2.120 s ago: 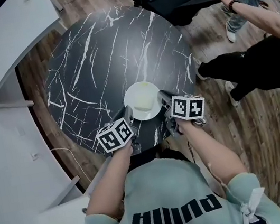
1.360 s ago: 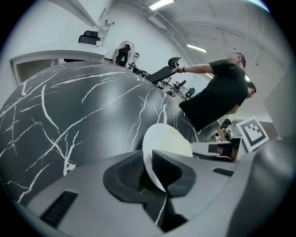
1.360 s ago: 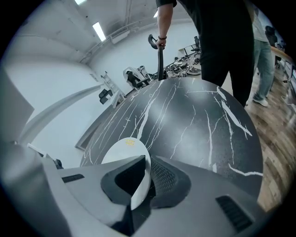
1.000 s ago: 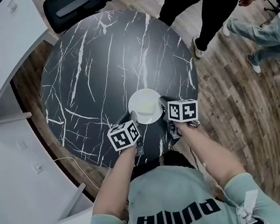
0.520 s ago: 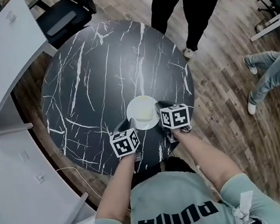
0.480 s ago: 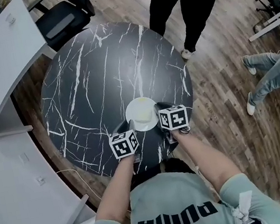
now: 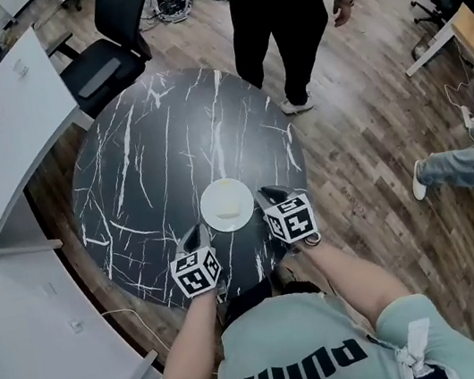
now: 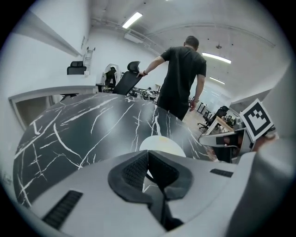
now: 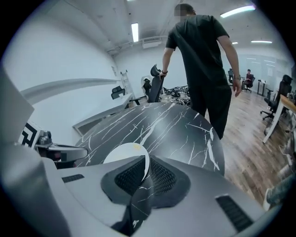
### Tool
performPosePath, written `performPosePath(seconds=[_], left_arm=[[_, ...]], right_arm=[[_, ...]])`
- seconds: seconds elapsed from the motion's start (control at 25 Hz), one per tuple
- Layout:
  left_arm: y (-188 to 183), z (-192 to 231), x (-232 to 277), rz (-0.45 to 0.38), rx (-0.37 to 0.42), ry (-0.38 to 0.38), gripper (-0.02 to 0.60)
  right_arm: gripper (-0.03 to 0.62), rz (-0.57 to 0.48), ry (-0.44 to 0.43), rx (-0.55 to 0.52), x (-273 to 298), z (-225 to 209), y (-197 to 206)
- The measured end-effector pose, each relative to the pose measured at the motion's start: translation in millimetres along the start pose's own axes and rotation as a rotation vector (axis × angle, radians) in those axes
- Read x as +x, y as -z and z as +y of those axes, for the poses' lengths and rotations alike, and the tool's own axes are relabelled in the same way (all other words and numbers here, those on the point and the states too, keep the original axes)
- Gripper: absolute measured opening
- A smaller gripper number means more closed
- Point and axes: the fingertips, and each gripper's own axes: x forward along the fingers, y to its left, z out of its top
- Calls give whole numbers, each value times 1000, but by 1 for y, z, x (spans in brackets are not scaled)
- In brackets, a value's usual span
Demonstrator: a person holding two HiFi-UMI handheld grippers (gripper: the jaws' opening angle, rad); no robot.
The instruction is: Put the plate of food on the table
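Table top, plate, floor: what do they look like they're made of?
The table top looks like dark stone or a marble-look laminate: black with white veins, smooth, with a soft sheen. Which of the two can't be told. The plate is plain white and smooth, likely ceramic or melamine. The floor is wood-look planks with visible grain and seams; real wood or vinyl is unclear.

A wood-plank floor [image 7: 365,143] is seen around a round black table [image 7: 148,145] veined in white. A curved white desk [image 7: 10,115] is set just beyond the table's left edge, and a black office chair [image 7: 108,48] at its far edge. White walls [image 9: 69,55] are lit by ceiling strip lights [image 8: 132,20].
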Motion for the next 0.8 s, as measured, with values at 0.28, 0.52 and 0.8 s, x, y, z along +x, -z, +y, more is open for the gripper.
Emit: performPosePath(seconds=[0.28, 0.52, 0.8], left_arm=[[-10, -57, -67, -127, 104, 13, 6], [-6, -116, -126, -232, 119, 16, 6], [5, -161, -184, -311, 140, -16, 6]], right_arm=[[9, -103, -71, -130, -74, 33, -1], [9, -207, -161, -242, -142, 67, 1], [9, -271, -249, -319, -198, 83, 18]])
